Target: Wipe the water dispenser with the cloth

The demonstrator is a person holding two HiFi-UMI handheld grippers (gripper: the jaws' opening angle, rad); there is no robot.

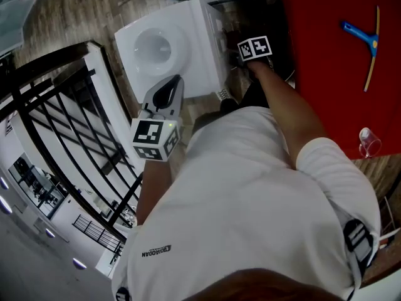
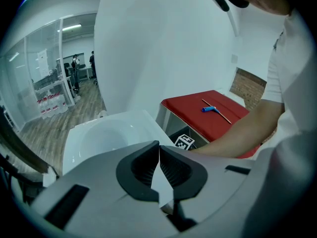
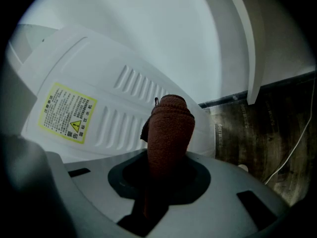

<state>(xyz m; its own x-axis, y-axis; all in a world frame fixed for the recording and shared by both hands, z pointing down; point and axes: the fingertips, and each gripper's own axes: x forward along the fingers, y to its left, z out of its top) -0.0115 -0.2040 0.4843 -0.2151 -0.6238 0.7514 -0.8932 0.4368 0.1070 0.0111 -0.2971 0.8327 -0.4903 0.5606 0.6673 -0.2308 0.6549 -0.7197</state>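
The white water dispenser (image 1: 182,42) stands below me, its round top recess showing in the head view. My left gripper (image 1: 168,95) hangs over its near edge, jaws shut and empty; the left gripper view shows the dispenser top (image 2: 106,138) beyond them. My right gripper (image 1: 241,56) reaches down behind the dispenser's right side, only its marker cube showing. In the right gripper view that gripper (image 3: 167,148) is shut on a rolled brown cloth (image 3: 169,128), whose tip lies against the ribbed white back panel (image 3: 124,108) near a yellow warning label (image 3: 68,112).
A red table (image 1: 338,61) stands at the right with a blue squeegee (image 1: 368,42) and a clear cup (image 1: 369,142) on it. A black railing (image 1: 69,130) runs at the left. Wooden floor (image 3: 267,138) and a thin cable (image 3: 297,148) lie behind the dispenser.
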